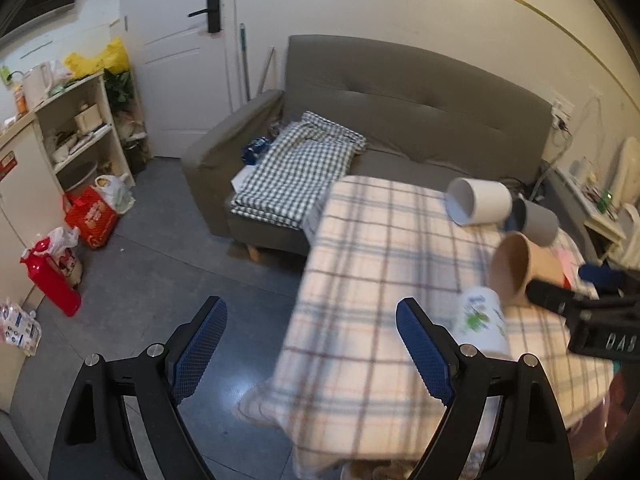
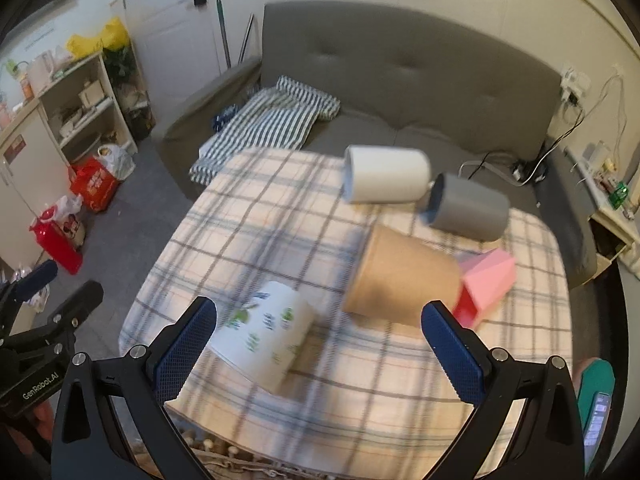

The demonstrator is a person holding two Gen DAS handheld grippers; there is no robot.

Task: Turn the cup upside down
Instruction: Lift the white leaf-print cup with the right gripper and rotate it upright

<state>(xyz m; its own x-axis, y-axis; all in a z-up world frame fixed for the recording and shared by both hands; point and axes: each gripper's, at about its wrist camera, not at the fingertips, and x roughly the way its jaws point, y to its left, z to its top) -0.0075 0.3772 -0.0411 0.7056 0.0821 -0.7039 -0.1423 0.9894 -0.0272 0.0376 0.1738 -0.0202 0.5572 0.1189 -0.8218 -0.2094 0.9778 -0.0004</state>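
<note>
Several cups lie on their sides on the plaid-covered table [image 2: 280, 208]: a white cup [image 2: 386, 180], a grey cup [image 2: 468, 210], a brown paper cup [image 2: 400, 278], a pink cup [image 2: 490, 280] and a white cup with green print [image 2: 264, 330]. The same cups show in the left wrist view: white [image 1: 480, 200], grey [image 1: 536, 220], brown [image 1: 520, 272], printed [image 1: 482, 322]. My right gripper [image 2: 320, 328] is open above the table's near edge, with the printed cup beside its left finger. My left gripper [image 1: 312, 332] is open and empty over the table's left edge.
A grey sofa [image 2: 400, 80] with folded checked cloth [image 2: 264, 120] stands behind the table. Shelves [image 1: 80, 132], a white door [image 1: 176, 40] and red bags [image 1: 90, 216] on the floor are to the left. A side table [image 2: 612, 208] with cables is at the right.
</note>
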